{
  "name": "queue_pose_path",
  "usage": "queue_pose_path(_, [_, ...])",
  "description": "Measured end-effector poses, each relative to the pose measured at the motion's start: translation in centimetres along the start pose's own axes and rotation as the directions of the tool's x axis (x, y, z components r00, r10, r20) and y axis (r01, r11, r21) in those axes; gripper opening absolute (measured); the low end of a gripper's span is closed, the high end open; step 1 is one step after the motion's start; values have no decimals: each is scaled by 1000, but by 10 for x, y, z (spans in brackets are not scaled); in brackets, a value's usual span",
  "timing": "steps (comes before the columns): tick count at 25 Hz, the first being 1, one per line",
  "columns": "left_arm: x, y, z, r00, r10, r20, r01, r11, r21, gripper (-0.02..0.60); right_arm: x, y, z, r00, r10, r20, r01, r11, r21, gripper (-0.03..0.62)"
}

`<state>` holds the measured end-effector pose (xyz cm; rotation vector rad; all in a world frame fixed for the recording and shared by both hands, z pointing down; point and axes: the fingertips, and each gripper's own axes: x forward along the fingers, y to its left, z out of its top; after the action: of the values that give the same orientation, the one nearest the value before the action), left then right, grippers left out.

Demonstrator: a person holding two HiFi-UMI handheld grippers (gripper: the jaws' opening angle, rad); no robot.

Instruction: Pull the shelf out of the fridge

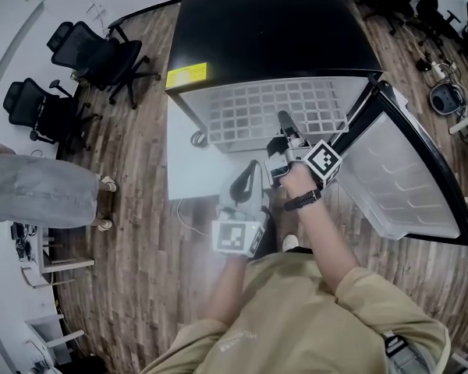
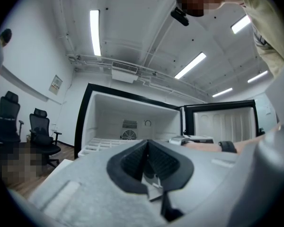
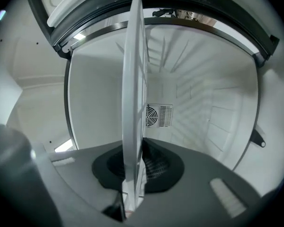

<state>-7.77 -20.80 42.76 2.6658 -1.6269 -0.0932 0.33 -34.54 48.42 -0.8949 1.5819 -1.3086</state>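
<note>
The right gripper is held forward at the end of the outstretched right arm, which is bare from the wrist to a tan sleeve. A dark band is worn at the wrist. Its jaws are pressed together on the thin edge of the shelf — the white panel is seen edge-on, running upright between the ribbed pads. The left gripper is held lower and nearer the torso, just beside the right wrist, and is pointed forward on a bare left forearm. Its jaws are closed pad against pad — nothing is caught between them.
</note>
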Motion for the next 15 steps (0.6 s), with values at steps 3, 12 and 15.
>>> queue_pose_path(3, [-6,-8,5,1000,9,5,-9,1000,-1,0,-14,2,-3,1000,-8,-20,8,1000,-10,34])
queue_pose_path(12, [-26,-24,7,1000,17,14,-17,1000,1,0,-41,7,-15,997,5,-77,-6,1000,-18,32])
queue_pose_path(15, [-34,-26,11,999,27,22,-27,999,-29,0,-54,6,-20,996,4,-90,-5,1000,-16,32])
